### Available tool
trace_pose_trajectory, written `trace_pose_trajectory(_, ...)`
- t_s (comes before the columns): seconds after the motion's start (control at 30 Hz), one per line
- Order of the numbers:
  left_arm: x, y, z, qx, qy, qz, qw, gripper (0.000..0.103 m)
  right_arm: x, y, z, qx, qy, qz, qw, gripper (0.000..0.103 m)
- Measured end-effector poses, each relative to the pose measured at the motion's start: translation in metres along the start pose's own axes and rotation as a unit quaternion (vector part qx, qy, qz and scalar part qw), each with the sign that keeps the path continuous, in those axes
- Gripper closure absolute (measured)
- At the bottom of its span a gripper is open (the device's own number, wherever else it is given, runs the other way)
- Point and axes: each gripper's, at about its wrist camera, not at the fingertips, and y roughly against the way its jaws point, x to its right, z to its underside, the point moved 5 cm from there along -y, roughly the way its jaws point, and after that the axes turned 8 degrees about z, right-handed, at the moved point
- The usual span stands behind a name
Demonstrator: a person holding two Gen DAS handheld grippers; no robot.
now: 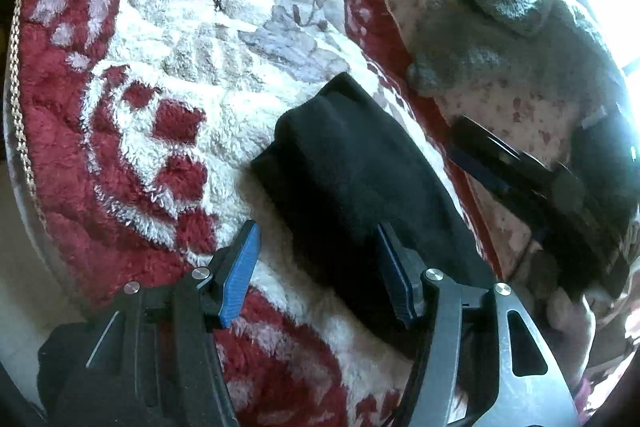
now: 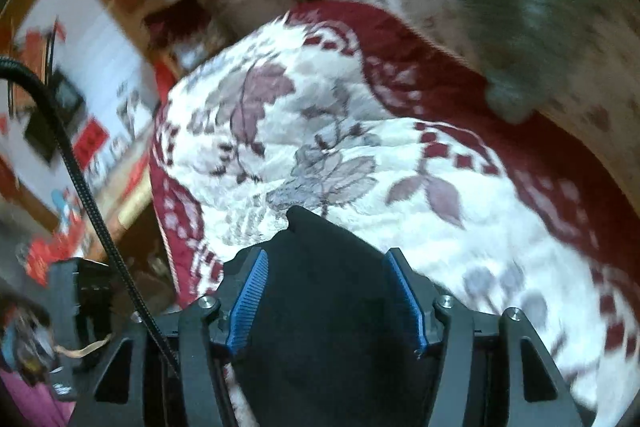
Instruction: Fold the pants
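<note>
The black pants point(image 1: 352, 179) lie folded in a compact bundle on a fluffy red and white floral blanket point(image 1: 192, 39). My left gripper point(image 1: 316, 247) is open, its blue pads point(image 1: 240, 275) wide apart, with the near end of the bundle between and just beyond them. In the right wrist view the black pants point(image 2: 328, 299) fill the gap between the blue pads point(image 2: 250, 303) of my right gripper point(image 2: 326, 263), which is open with its jaws spread on either side of the cloth. My right gripper also shows in the left wrist view point(image 1: 532, 179), at the right.
A grey towel point(image 1: 500, 31) lies on a pale flowered cover beyond the blanket's red border. The blanket's left edge drops off to a pale floor point(image 1: 24, 291). A black cable point(image 2: 80, 179) hangs at the left of the right wrist view, in front of blurred room furniture.
</note>
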Motion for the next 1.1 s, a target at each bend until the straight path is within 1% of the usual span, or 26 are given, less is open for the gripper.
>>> trace_pose_trajectory(0.07,0.002,-0.003,0.000,0.002,-0.002,0.010,0.9999,0.031,-0.011,-0.020,-0.008,-0.019,0.041,0.006,0.999,0.045)
trace_pose_trajectory(0.13,0.005,-0.006,0.001,0.007,-0.011,0.005,0.9999,0.029,-0.021,-0.040,-0.013,-0.040,0.084,0.014,0.996,0.044)
trace_pose_trajectory(0.2,0.008,-0.009,0.001,0.012,-0.023,0.004,0.9996,0.022,-0.027,-0.057,-0.014,-0.063,0.119,0.028,0.990,0.044)
trace_pose_trajectory(0.23,0.009,-0.010,0.002,0.018,-0.030,0.006,0.9994,0.021,-0.029,-0.068,-0.013,-0.076,0.137,0.039,0.987,0.044)
trace_pose_trajectory(0.3,0.010,-0.012,0.002,0.029,-0.036,0.006,0.9989,0.019,-0.029,-0.084,-0.010,-0.096,0.146,0.051,0.983,0.045)
trace_pose_trajectory(0.37,0.010,-0.013,0.001,0.038,-0.044,0.009,0.9983,0.019,-0.024,-0.092,-0.010,-0.098,0.129,0.030,0.986,0.057)
trace_pose_trajectory(0.43,0.008,-0.012,-0.002,0.048,-0.042,0.021,0.9977,0.020,-0.021,-0.096,-0.010,-0.091,0.122,0.025,0.988,0.064)
trace_pose_trajectory(0.47,0.006,-0.011,-0.004,0.054,-0.041,0.019,0.9975,0.033,-0.021,-0.096,-0.010,-0.086,0.123,0.022,0.988,0.069)
trace_pose_trajectory(0.5,0.002,-0.012,-0.006,0.058,-0.046,0.004,0.9973,0.055,-0.021,-0.094,-0.010,-0.083,0.124,0.021,0.989,0.072)
trace_pose_trajectory(0.53,0.000,-0.012,-0.008,0.057,-0.051,-0.001,0.9971,0.063,-0.021,-0.091,-0.010,-0.080,0.122,0.019,0.989,0.078)
trace_pose_trajectory(0.57,0.000,-0.014,-0.009,0.052,-0.049,0.012,0.9974,0.072,-0.022,-0.088,-0.011,-0.077,0.120,0.016,0.990,0.082)
trace_pose_trajectory(0.63,0.001,-0.013,-0.009,0.053,-0.054,0.012,0.9970,0.078,-0.022,-0.075,-0.013,-0.059,0.108,0.005,0.992,0.085)
trace_pose_trajectory(0.67,0.004,-0.012,-0.008,0.057,-0.065,0.008,0.9962,0.084,-0.023,-0.067,-0.015,-0.050,0.100,-0.001,0.994,0.085)
trace_pose_trajectory(0.73,0.011,-0.004,-0.008,0.067,-0.082,0.003,0.9944,0.087,-0.026,-0.051,-0.017,-0.030,0.088,-0.013,0.996,0.086)
trace_pose_trajectory(0.83,0.022,0.013,-0.007,0.083,-0.090,0.010,0.9924,0.089,-0.034,-0.017,-0.019,0.004,0.082,-0.023,0.996,0.086)
trace_pose_trajectory(0.93,0.046,0.033,-0.003,0.096,-0.116,0.017,0.9884,0.089,-0.036,0.020,-0.021,0.036,0.073,-0.029,0.996,0.086)
trace_pose_trajectory(0.97,0.058,0.041,0.000,0.100,-0.129,0.024,0.9862,0.089,-0.038,0.029,-0.022,0.045,0.069,-0.031,0.996,0.086)
trace_pose_trajectory(1.03,0.079,0.050,0.006,0.106,-0.153,0.034,0.9819,0.089,-0.031,0.059,-0.019,0.070,0.053,-0.035,0.996,0.086)
trace_pose_trajectory(1.1,0.110,0.060,0.015,0.115,-0.191,0.049,0.9737,0.089,-0.020,0.086,-0.016,0.090,0.038,-0.034,0.995,0.086)
